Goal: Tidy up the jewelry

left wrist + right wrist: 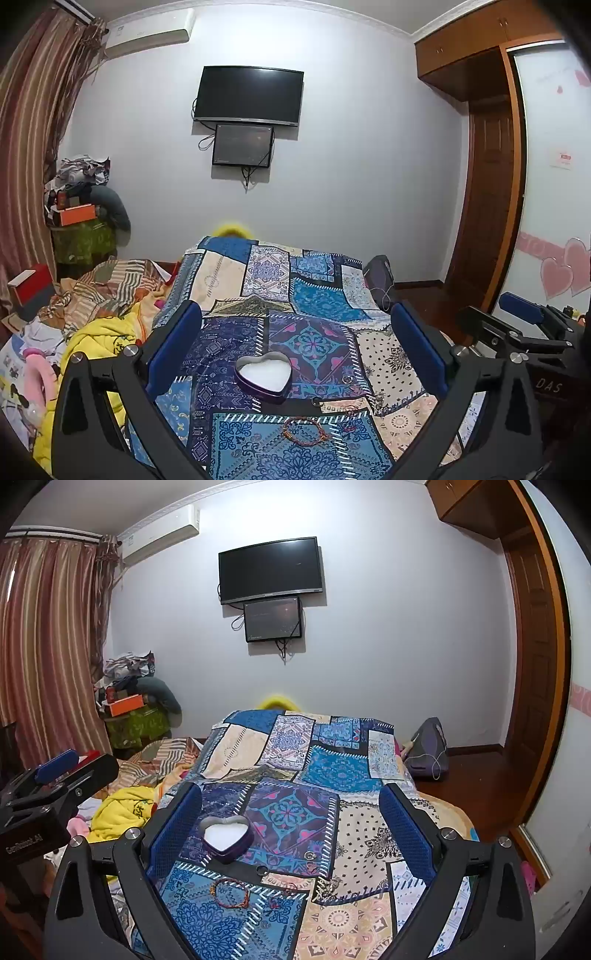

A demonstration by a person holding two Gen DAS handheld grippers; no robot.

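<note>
A purple heart-shaped tin (264, 376) with a white lining lies open on the patchwork cloth; it also shows in the right wrist view (226, 837). A braided red bracelet (305, 432) lies in front of it, also seen from the right (229, 892). Small rings (263, 870) and another ring (309, 856) lie to the tin's right, with a thin chain (327, 886) nearby. My left gripper (295, 339) is open and empty above the tin. My right gripper (291, 823) is open and empty, the tin near its left finger.
The patchwork cloth (325, 295) covers a raised surface on the bed. Yellow bedding (99, 343) and clothes lie left. A purple bag (430, 749) sits on the floor at right. A wardrobe (487, 184) stands right; a TV (248, 96) hangs on the far wall.
</note>
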